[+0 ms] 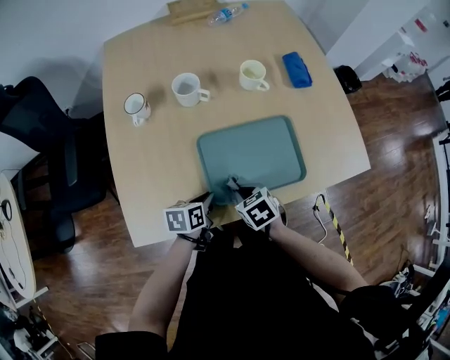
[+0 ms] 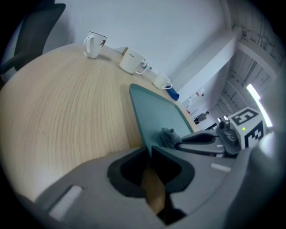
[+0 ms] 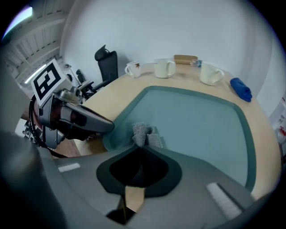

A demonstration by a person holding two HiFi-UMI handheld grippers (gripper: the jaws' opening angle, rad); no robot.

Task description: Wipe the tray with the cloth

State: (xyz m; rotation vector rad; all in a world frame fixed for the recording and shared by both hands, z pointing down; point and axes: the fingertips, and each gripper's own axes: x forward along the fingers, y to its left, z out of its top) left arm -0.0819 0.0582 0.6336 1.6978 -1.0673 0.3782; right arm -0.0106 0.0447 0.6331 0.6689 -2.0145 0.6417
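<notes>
A teal tray (image 1: 260, 151) lies on the wooden table near its front edge. My left gripper (image 1: 209, 200) is shut on the tray's near left corner; in the left gripper view the tray rim (image 2: 144, 129) runs straight into the closed jaws. My right gripper (image 1: 238, 191) is shut on a small grey cloth (image 1: 232, 185), which bunches up at the jaw tips and rests on the tray's near left part. In the right gripper view the cloth (image 3: 144, 133) sticks out over the tray floor (image 3: 196, 120), and the left gripper (image 3: 109, 126) is close beside it.
Three white mugs (image 1: 138, 107) (image 1: 188, 89) (image 1: 253, 75) stand in a row behind the tray. A blue folded thing (image 1: 297, 69) lies at the right, with a water bottle (image 1: 226, 13) and a wooden block (image 1: 191, 10) at the far edge. A black office chair (image 1: 42, 140) stands left of the table.
</notes>
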